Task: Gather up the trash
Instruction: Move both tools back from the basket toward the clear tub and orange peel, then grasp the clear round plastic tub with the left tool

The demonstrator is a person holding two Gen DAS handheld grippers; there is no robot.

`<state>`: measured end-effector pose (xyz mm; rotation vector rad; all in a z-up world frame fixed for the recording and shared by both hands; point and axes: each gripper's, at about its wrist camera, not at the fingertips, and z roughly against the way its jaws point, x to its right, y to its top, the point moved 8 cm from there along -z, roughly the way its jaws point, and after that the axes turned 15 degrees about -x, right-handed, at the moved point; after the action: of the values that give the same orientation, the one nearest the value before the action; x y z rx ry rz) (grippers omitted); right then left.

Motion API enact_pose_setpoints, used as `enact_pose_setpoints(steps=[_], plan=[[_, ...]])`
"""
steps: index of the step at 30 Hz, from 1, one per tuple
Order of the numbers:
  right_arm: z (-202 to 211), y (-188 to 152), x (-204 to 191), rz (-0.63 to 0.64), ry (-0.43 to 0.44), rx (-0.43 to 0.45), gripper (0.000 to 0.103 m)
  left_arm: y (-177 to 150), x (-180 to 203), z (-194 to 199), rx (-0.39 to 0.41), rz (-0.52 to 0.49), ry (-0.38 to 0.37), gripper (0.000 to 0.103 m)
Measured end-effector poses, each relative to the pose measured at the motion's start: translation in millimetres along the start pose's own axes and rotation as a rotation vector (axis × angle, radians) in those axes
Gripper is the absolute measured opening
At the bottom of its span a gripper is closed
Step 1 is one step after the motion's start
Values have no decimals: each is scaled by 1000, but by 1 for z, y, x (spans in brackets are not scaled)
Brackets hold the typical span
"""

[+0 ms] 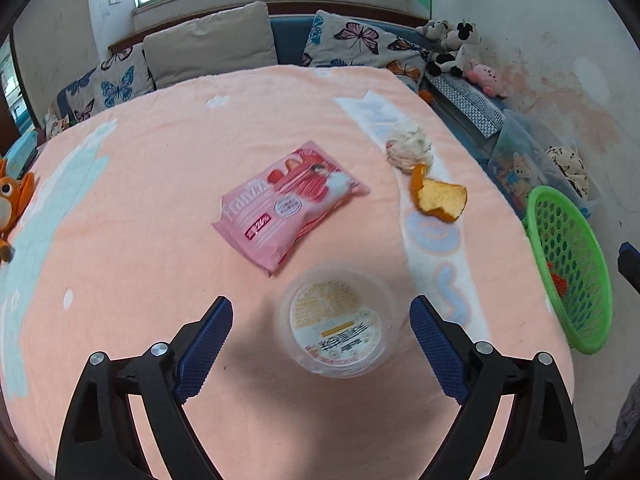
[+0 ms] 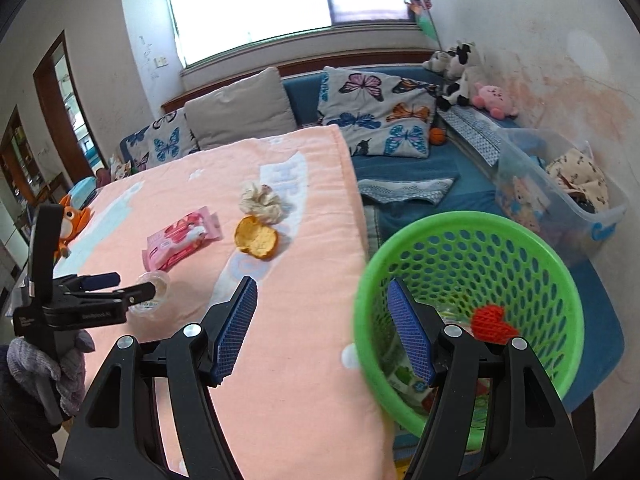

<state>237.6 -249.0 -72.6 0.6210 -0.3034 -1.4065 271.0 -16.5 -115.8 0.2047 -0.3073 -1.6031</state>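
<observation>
Step in hand: approach to the clear round plastic cup with printed lid (image 1: 338, 320), lying on the near pink-towelled tabletop (image 1: 160, 200) between the spread, empty fingers of the left tool (image 1: 321, 346). Right tool (image 2: 322, 330) likewise spread and empty, poised at the rim of the green perforated plastic basket (image 2: 472, 224) off the right edge. Next move judged: fingers lowered around the cup and closed on it, then carried right to the basket.

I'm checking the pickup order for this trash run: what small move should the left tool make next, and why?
Probably ease the left tool down and forward around the clear plastic cup, then close. Its jaws are wide open with the cup lying on the pink cloth between them, nearer than the pink wrapper or orange peel. The green basket waits at the table's right edge.
</observation>
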Motion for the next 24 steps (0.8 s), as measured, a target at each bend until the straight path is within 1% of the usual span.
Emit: enact_pose_setpoints(steps=[9,17,20,22,23,24], plan=[[-13,0,-15,26,7,-27,68,-4,-1,-21,-46,0,-17,87],[-27,2,-24,42,14,-52,68,-4,2,-24,-37,-16,-17,87],[-33,2,-29,50,19,-63,68,-5,4,-24,-39,-25,-21,82],[-38,2,-31,52,27,-72,68,-5,4,-23,-36,-26,-28,75],[-41,3,-33,52,35,-81,68,-5,4,-23,-35,-26,-27,69],[-44,3,-34,53,38,-84,68,-5,4,-23,-35,-24,-25,66]])
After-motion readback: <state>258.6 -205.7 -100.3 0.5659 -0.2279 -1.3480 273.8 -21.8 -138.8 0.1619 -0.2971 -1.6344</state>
